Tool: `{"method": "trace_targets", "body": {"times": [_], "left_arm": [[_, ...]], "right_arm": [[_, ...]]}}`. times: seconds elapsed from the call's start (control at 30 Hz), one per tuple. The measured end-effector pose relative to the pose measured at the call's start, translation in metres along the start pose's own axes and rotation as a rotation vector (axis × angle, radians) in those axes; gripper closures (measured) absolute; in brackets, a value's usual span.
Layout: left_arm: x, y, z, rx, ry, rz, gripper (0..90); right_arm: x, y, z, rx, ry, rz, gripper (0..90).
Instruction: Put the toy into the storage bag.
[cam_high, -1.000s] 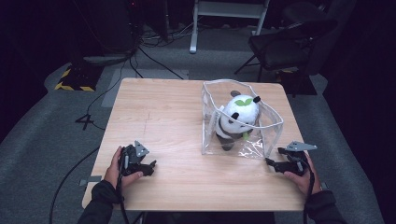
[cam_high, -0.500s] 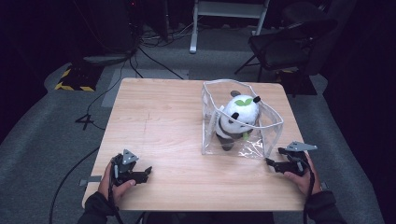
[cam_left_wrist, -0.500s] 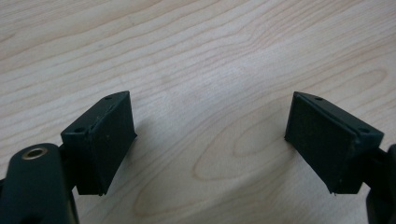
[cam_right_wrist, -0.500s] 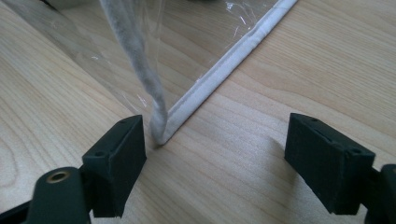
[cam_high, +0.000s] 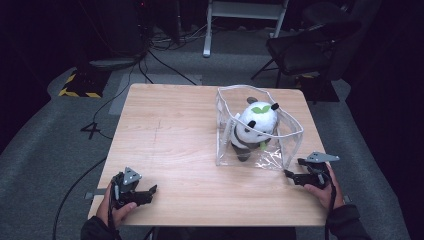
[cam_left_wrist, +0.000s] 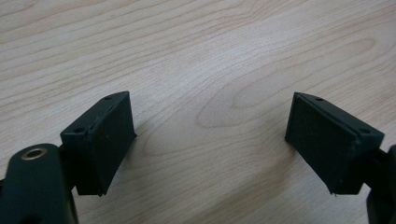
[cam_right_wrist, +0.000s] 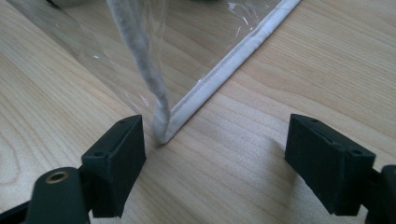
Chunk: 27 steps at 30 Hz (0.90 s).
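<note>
The left gripper (cam_high: 145, 192) is resting spread over bare table (cam_left_wrist: 224, 56). Ahead of the spread right gripper (cam_high: 292, 176), the clear pouch (cam_high: 260, 150) holding a panda plush (cam_high: 252, 127) is standing; its white-piped corner (cam_right_wrist: 161, 133) is lying between the jaws, so closing squarely on that seam should grip best.

Table lit evenly — surroundings dark, slightly soft

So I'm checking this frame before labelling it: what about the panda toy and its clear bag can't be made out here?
- Panda plush, high view: its lower body is blurred by glare and creases in the clear plastic bag.
- Bag, right gripper view: just a bottom corner shows near the open right claw; the top edge cuts off the rest.
- Left claw, left gripper view: open over the bare wooden table.
</note>
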<state>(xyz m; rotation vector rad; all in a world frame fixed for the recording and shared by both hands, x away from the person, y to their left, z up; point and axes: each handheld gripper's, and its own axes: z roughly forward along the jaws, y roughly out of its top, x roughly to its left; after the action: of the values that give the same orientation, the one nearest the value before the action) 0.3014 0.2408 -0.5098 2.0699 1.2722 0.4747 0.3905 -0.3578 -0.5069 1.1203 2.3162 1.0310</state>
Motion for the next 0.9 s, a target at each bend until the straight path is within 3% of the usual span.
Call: {"method": "trace_targets", "body": {"times": [0.9], "left_arm": [[0.0016,0.0012,0.0011,0.000,0.001,-0.002,15.0]], "right_arm": [[-0.0003,0.0004,0.0004,0.002,0.002,-0.003,19.4]]}}
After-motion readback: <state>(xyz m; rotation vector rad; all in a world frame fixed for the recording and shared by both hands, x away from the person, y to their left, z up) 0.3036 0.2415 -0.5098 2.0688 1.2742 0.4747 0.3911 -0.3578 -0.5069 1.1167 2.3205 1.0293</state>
